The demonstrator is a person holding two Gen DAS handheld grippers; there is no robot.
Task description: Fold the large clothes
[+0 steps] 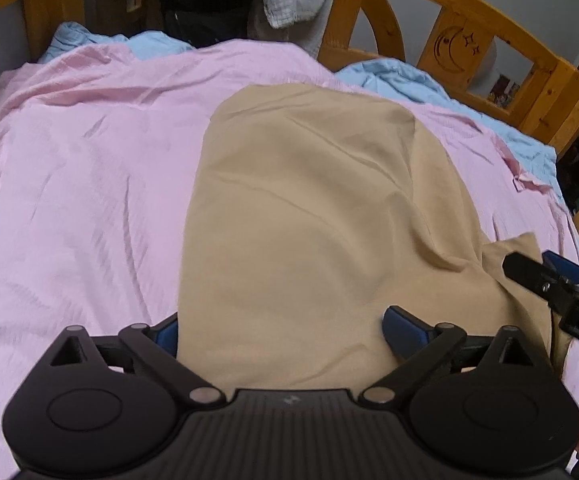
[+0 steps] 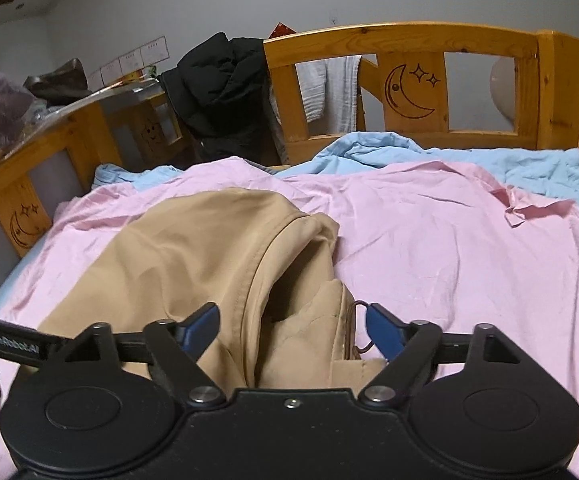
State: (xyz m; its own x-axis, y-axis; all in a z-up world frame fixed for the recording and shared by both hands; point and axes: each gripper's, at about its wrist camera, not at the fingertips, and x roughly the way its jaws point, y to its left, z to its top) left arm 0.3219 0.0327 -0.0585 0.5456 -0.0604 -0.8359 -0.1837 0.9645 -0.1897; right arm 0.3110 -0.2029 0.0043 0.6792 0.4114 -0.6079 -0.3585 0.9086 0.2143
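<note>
A large tan garment (image 1: 309, 220) lies on a pink sheet (image 1: 69, 180) on the bed, its near edge between my left gripper's blue fingers. My left gripper (image 1: 281, 328) is open wide, over the garment's near hem. In the right wrist view the tan garment (image 2: 193, 248) shows a seam, a bunched fold and a drawstring loop near the right finger. My right gripper (image 2: 293, 328) is open, its fingers on either side of the bunched near part. The right gripper (image 1: 545, 280) also shows in the left wrist view at the garment's right corner.
A wooden bed frame (image 2: 409, 40) with moon and star carvings surrounds the bed. A blue sheet (image 2: 449, 156) lies at the far end. A black jacket (image 2: 217, 84) and a white cloth (image 2: 329, 84) hang on the rail. A cluttered shelf (image 2: 17, 100) stands at the left.
</note>
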